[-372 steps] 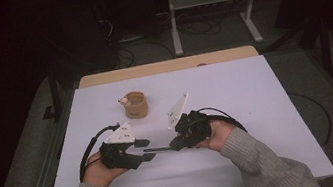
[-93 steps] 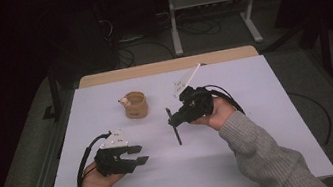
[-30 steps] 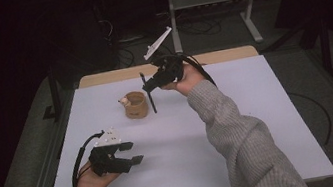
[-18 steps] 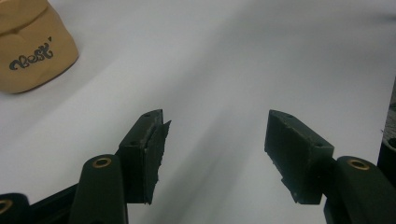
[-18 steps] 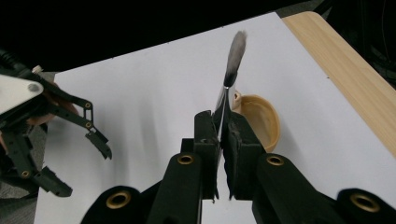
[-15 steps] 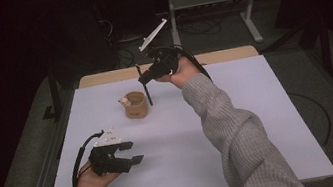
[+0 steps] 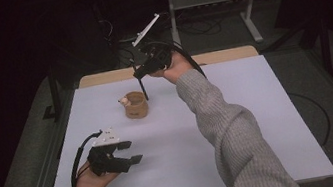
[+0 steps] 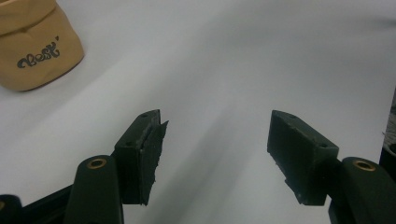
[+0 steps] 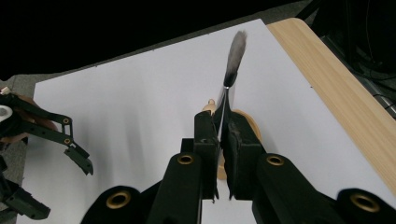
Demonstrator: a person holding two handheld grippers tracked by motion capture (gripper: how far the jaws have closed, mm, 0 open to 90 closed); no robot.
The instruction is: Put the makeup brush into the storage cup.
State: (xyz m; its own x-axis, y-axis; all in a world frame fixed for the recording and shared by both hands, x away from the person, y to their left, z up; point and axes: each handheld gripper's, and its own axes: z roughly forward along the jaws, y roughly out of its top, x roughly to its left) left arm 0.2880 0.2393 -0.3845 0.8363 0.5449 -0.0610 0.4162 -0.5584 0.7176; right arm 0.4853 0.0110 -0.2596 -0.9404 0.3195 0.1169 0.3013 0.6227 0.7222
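Raised since a second ago, your right claw [image 7: 140, 72] grips the brush [image 7: 143, 88] upright, bristles down, just beside the tan cup [image 7: 135, 105]; your left claw [image 7: 130, 152], just widening, rests empty on the worktop [image 7: 260, 124].

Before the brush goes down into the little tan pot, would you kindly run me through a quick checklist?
1. Right claw clamped on the brush: ok.
2. Brush bristle end pointing down toward the tan pot: ok.
3. Brush lined up over the pot's opening: cannot tell; in the high view it hangs at the pot's right rim.
4. Pot upright on the white table: ok.
5. Left claw open, its jaws just opening further, nothing between them, resting apart from the pot: ok.
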